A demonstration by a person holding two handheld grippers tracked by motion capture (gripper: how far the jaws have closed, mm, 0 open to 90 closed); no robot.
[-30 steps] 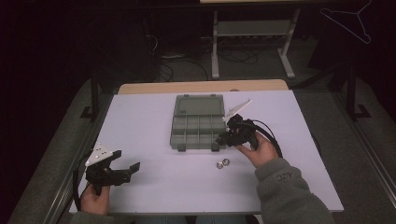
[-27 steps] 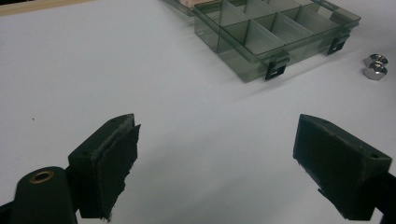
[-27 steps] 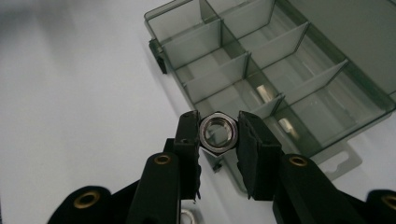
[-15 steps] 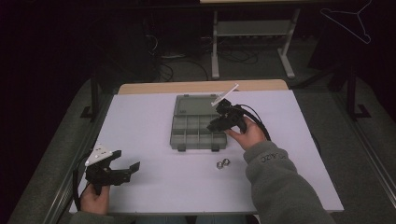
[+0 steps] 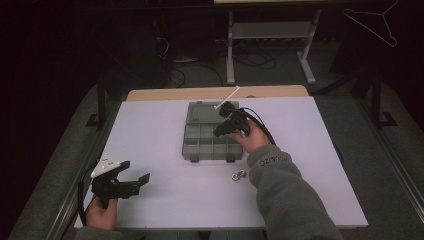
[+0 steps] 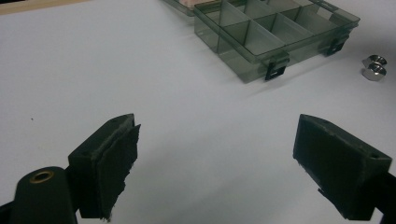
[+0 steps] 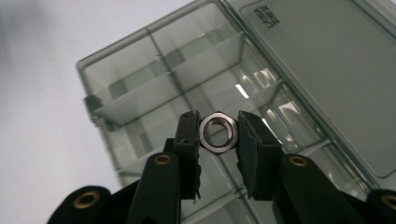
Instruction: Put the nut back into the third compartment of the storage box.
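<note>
The right claw [image 7: 218,133] pinches one shiny metal nut [image 7: 218,132]. Its two black jaws press on the nut from both sides, and you can look right through the round hole in the nut. The claw holds the nut up in the air over the grey see-through box [image 7: 187,88]. In the high view the right claw [image 5: 223,131] hangs over the right part of the box [image 5: 202,137], with the person's hand [image 5: 252,139] and grey sleeve behind it.

The left claw [image 6: 217,163] is spread wide. Nothing sits between its jaws. It holds nothing, and below it is just the bare white table [image 6: 187,126]. In the high view the left claw [image 5: 134,182] is near the front left corner of the table [image 5: 165,125], far from the box.

Now count. There are two claws, one in each hand. There is one box. It is open, and its flat lid lies back on the far side. Thin walls split the box into small rooms, and the ones that show look bare. There are three nuts in all: one in the right claw, and two more nuts [image 5: 237,175] lying side by side on the table, close to the front right corner of the box. From the left claw view those two nuts [image 6: 373,66] sit just past the box's two dark clips.
</note>
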